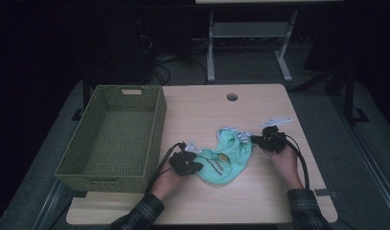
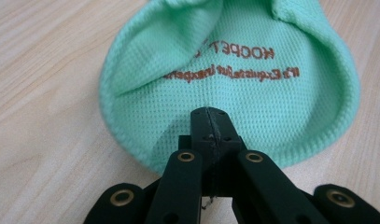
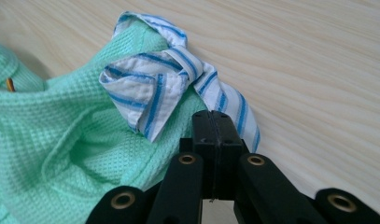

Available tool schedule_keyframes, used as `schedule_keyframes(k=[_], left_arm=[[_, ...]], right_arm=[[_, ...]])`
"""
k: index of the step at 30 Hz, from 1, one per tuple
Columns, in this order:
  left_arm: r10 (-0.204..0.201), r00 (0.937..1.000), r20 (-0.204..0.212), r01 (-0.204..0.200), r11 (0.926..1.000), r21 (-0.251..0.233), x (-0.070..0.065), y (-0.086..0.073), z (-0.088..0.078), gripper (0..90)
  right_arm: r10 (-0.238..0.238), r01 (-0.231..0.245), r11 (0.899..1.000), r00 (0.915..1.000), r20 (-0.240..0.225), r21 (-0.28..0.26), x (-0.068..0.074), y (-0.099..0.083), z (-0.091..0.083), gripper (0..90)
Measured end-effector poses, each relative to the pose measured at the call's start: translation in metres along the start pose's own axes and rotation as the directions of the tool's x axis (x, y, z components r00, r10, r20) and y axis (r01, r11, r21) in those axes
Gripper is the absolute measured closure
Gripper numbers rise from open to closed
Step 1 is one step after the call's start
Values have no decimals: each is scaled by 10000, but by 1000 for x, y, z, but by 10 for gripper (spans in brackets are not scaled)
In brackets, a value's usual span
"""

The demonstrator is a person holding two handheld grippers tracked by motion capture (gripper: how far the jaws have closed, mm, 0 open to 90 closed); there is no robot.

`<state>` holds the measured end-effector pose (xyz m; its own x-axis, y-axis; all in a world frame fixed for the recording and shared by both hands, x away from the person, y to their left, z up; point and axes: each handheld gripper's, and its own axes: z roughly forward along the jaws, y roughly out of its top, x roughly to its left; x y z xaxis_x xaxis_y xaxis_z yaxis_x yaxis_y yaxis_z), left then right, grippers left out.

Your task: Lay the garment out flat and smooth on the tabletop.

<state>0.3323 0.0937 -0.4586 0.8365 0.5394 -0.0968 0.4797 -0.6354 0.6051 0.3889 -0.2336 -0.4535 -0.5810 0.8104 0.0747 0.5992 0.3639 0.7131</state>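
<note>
A mint-green knit garment (image 1: 226,160) with brown lettering and a blue-and-white striped collar (image 1: 238,135) lies crumpled on the wooden table (image 1: 207,110). My left gripper (image 1: 199,166) is at its lower left rim. In the left gripper view the jaws are pressed together at the garment (image 2: 234,88) hem, and the cloth creases toward the gripper (image 2: 209,114) tips. My right gripper (image 1: 253,139) is at the upper right end. In the right gripper view the jaws of the gripper (image 3: 214,116) are closed where the striped collar (image 3: 150,93) runs in under them, beside the green cloth (image 3: 47,140).
An empty green woven basket (image 1: 156,124) stands on the left half of the table. A small white object (image 1: 276,121) lies behind the right gripper. A round cable hole (image 1: 232,97) is near the far edge. A sleeved forearm comes in behind each gripper.
</note>
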Motion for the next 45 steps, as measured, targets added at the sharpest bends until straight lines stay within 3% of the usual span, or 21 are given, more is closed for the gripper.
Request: schedule_keyframes(k=[6, 10, 12, 19, 22, 30, 38, 45], left_arm=[[7, 10000, -18, -7, 10000, -21, 0, 0, 0, 895], [10, 10000, 12, -10, 10000, 49, -1, 1, 0, 883], [237, 9997, -45, -237, 9997, 103, -3, 2, 0, 860], [343, 9994, -70, -346, 9989, -322, -9, 11, -10, 840], [493, 9986, -169, -501, 9974, -522, -9, 18, -14, 834], [315, 9982, -502, -362, 9948, -950, 6, 36, -17, 883], [189, 9983, -543, -250, 9933, -1131, 19, 56, -6, 893], [403, 9971, -646, -481, 9913, -1229, 27, 80, 9, 887]], right_arm=[[307, -317, 9991, 9989, 356, 268, -11, -10, 0, 899], [469, -470, 9988, 9989, 47, 137, -10, -11, -1, 866], [543, -543, 9985, 9985, -85, -36, -8, -10, -5, 818], [475, -497, 9976, 9978, -466, -483, -1, -11, -28, 801], [207, -239, 9984, 9977, -639, -511, 10, -13, -34, 821], [-497, 451, 9982, 9906, -1272, -383, 40, -23, -39, 896], [-928, 967, 9953, 9762, -1960, 103, 72, -31, -26, 897], [-1095, 1199, 9922, 9698, -2178, 351, 81, -33, -14, 897]])
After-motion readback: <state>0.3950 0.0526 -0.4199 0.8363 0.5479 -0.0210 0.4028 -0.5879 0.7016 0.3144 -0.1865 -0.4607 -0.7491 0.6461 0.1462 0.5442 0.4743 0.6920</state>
